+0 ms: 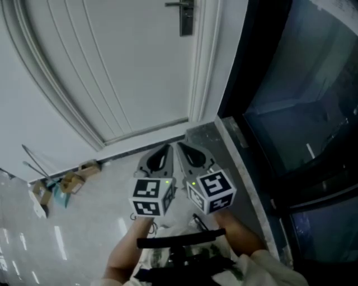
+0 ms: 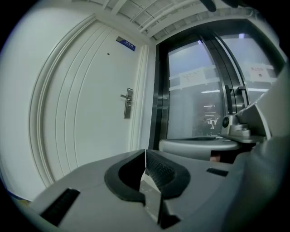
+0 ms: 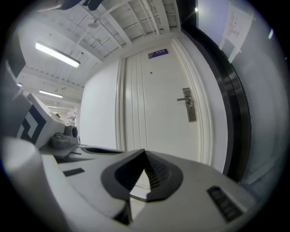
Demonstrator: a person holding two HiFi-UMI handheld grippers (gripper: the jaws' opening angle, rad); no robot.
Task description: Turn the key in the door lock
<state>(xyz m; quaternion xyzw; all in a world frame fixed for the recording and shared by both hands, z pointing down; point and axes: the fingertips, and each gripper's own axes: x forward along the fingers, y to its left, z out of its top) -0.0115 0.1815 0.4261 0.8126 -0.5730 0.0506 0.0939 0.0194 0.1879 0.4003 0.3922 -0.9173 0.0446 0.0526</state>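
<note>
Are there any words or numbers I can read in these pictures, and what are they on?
Nothing here can be read.
Blue plate above the door: pale print, too small to read.
Paper sheet on the glass beside the door: lines of print, too blurred.
White notice seen through the glass in the left gripper view: too blurred.
Marker cubes: black-and-white square patterns, no words.

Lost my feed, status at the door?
Left gripper shut, empty. Right gripper shut, empty. Lock plate on door ahead, untouched, no key made out. Path clear.
</note>
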